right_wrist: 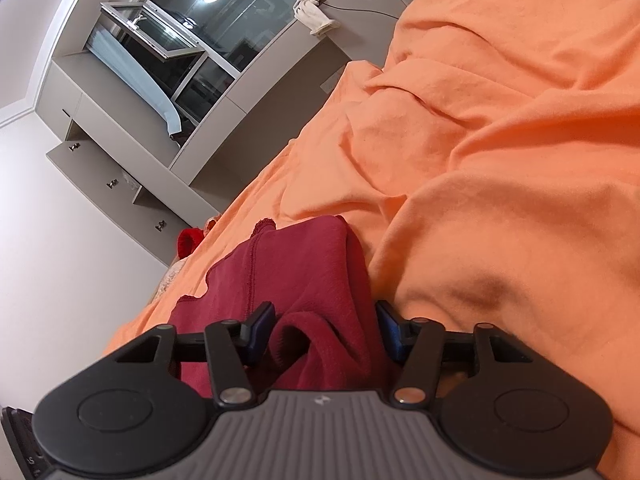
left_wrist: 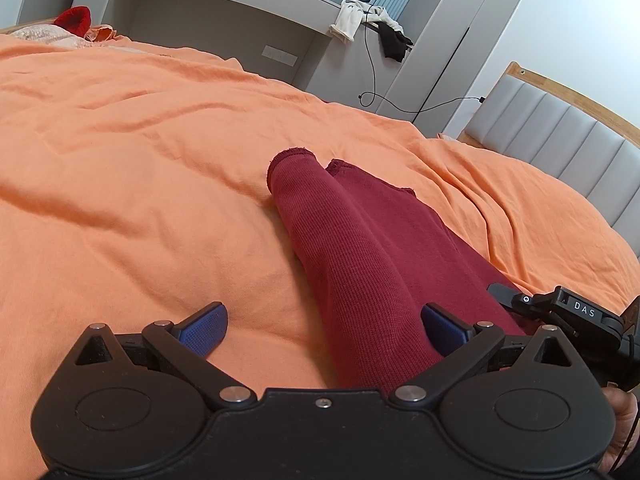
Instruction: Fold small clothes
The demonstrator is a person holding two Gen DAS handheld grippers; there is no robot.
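Nearest, right gripper [right_wrist: 324, 330]: jaws part-way apart, bunched dark red garment [right_wrist: 304, 272] between the pads, contact unclear
Left gripper [left_wrist: 324, 326]: jaws wide apart, straddling the garment's edge, gripping nothing
Garment: lying lengthwise on orange bedsheet [left_wrist: 120, 140]
Far: grey desk [left_wrist: 224, 4], draped white cloth [left_wrist: 350, 18]

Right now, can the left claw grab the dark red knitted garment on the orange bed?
Probably yes. The left claw stands open, and the dark red knitted garment lies partly between its blue pads on the orange bedsheet. Nothing blocks it.
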